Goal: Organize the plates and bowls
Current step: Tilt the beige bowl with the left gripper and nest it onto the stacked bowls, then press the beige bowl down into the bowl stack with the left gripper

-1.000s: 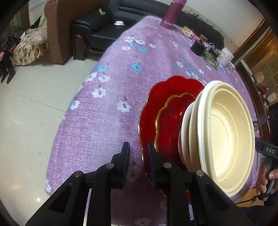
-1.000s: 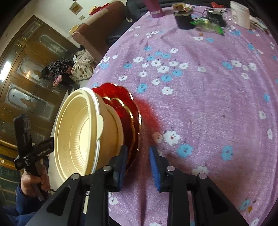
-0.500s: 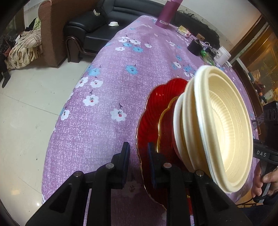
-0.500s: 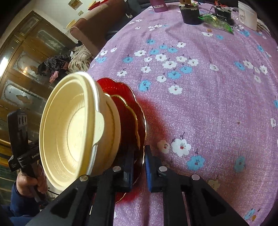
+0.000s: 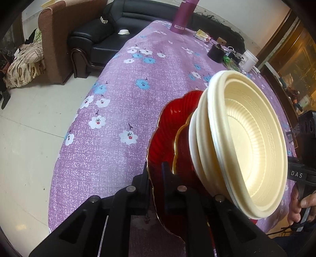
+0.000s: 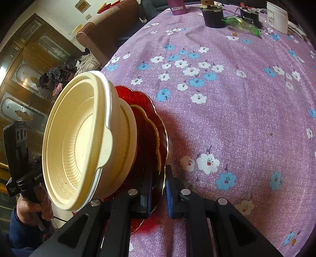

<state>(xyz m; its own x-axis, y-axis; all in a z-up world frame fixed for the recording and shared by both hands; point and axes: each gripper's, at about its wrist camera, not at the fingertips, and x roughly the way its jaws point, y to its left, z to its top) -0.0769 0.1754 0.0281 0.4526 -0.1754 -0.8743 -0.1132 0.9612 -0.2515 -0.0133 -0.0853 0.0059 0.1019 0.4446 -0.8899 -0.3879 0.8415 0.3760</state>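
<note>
Stack: two cream bowls [image 5: 248, 146] nested one inside the other, seated on a small red plate with a gold rim [image 5: 182, 150], which sits on a large red scalloped plate [image 5: 169, 126]. The whole stack is tipped up on edge, bowl mouths facing sideways.
Stack location: at the near edge of the table, over the purple floral tablecloth [image 5: 122, 102]; whether the lower rim still touches the cloth I cannot tell, as the grippers hide it.
Left gripper [image 5: 155, 174]: jaws drawn close, pinching the gold-edged rim of the large red scalloped plate; one finger on the outer face, the other on the inner face.
Right gripper [image 6: 159, 178]: jaws likewise narrow, clamped on the opposite side of the same plate's rim [image 6: 164, 138]; blue pad visible on the outer finger.
Bowls, right wrist view: a tab on the rim of the top bowl [image 6: 79, 138] faces the camera.
Hands: the person's left hand [image 6: 31, 209] grips the handle of the left device at lower left of the right wrist view; the right hand [image 5: 298, 205] shows at the right border of the left wrist view.
Far table end: magenta bottle [image 5: 184, 16], black pot [image 6: 214, 16], white jar [image 6: 276, 16], well apart from the stack.
Room: black sofa [image 5: 110, 37] beyond the table.
</note>
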